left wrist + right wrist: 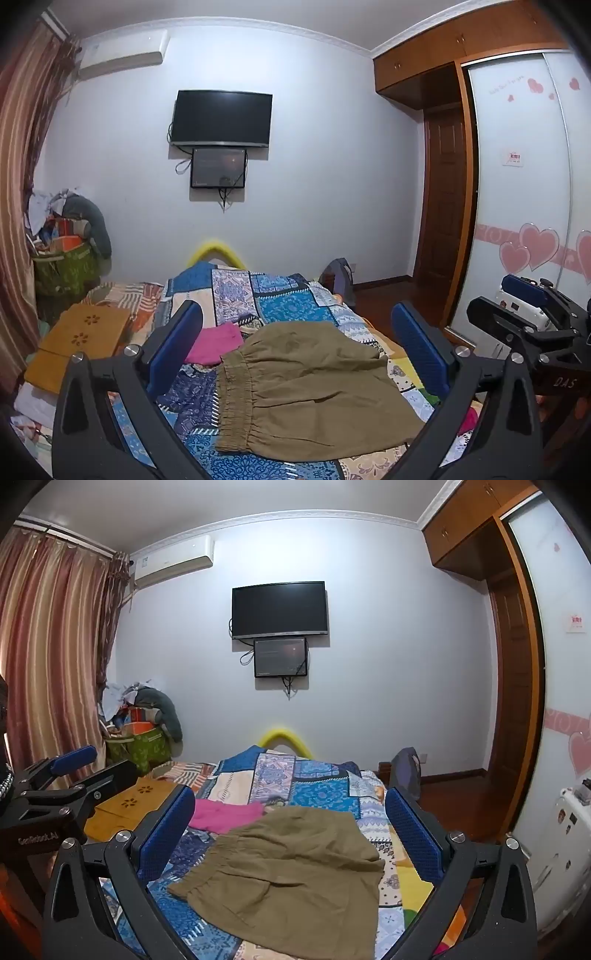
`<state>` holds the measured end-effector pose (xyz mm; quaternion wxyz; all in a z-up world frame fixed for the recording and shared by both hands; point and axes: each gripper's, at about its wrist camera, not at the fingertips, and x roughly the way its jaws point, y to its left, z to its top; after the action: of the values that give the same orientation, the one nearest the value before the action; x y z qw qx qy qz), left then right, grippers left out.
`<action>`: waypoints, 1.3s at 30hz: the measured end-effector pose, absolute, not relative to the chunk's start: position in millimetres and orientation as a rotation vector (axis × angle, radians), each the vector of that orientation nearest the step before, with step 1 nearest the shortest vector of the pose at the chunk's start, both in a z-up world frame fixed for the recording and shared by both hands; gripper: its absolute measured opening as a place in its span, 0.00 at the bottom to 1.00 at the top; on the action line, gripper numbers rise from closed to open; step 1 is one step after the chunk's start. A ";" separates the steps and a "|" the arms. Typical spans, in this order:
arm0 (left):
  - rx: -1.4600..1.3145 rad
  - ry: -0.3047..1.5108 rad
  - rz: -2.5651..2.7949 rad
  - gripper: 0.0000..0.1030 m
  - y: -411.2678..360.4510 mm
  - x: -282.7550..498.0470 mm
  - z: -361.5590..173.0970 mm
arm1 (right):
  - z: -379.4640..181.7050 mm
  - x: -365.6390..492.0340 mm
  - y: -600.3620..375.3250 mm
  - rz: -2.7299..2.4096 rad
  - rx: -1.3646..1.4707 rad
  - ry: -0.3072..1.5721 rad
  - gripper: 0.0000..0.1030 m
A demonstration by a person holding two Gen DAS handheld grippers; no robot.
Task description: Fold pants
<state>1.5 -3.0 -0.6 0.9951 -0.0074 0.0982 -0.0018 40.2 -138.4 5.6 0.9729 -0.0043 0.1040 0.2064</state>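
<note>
1. The left gripper (295, 339), a black frame with two blue ribbed finger pads (177, 343), has its fingers spread wide and grasps nothing; it hangs in the air above the bed.
2. The right gripper (291, 827), of the same black-and-blue build, is likewise spread wide and empty above the bed (it also shows at the right edge of the left wrist view, but its fingers are hard to judge there).
3. Between and beyond both pairs of fingers lie the olive-brown cotton pants (310, 384), with a gathered elastic waistband (236, 402) on their left side. They are already doubled into a compact shape and rest flat on the bedspread, touched by neither gripper.
4. Under the pants is a patchwork quilt of blue, white and cream printed squares (291, 306) covering the bed.
5. Just beyond the pants, touching their far left edge, lies a bright pink folded cloth (218, 343).
6. To the left of the quilt sits a low orange-brown wooden board with flower-shaped cut-outs (81, 336).
7. On the pale wall beyond hangs a black flat television (221, 118), with a smaller dark screen (218, 168) just below it.
</note>
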 end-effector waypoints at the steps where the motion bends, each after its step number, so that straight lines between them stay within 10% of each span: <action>1: -0.032 0.206 -0.002 1.00 -1.8 2.5 -3.9 | 5.6 40.2 -138.2 0.416 -0.010 0.209 1.00; 39: -0.019 0.214 -0.016 1.00 -0.4 9.0 -7.4 | 3.5 42.6 -142.5 0.417 -0.001 0.232 1.00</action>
<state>9.0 -0.4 -7.4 0.9942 -0.0096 0.1070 -0.0080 42.6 -142.5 3.5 0.9717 -0.0004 0.1149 0.2065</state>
